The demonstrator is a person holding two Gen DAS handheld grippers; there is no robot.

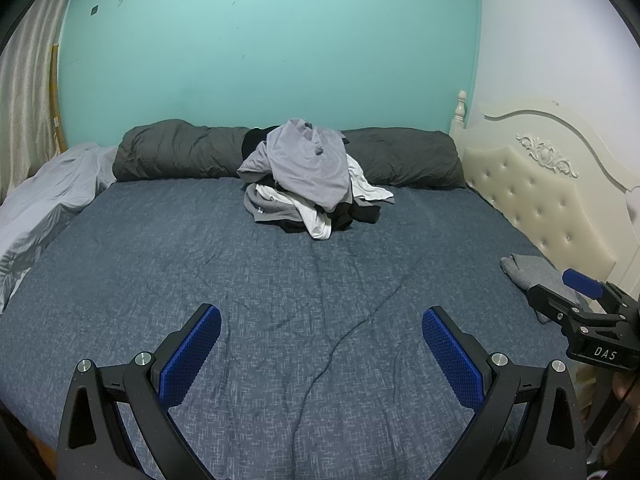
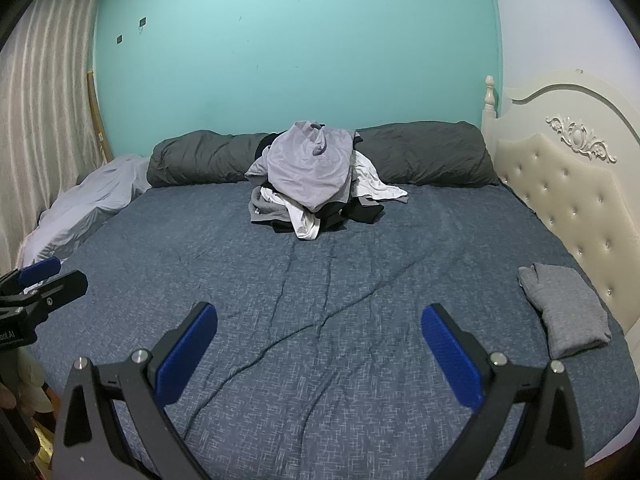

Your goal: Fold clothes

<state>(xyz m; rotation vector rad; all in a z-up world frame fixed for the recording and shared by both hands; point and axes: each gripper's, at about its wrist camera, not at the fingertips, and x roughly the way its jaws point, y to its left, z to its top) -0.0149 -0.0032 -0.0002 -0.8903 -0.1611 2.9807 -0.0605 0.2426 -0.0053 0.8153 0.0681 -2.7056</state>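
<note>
Above the near edge of the blue bedspread (image 1: 280,300), the left gripper (image 1: 320,320) and right gripper (image 2: 318,318) gape wide, holding nothing. Farther off, the clothes pile (image 2: 312,184) sits against grey pillows (image 2: 424,152); a folded grey garment (image 2: 568,308) lies beside the headboard (image 2: 580,200).

left gripper (image 1: 320,344): spread wide, holding nothing | right gripper (image 2: 318,344): likewise

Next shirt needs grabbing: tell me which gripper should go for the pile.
Either, marginally the left gripper: the clothes pile sits nearly dead ahead of both, and both are open and empty. The right gripper is nearer the folded grey garment.
</note>
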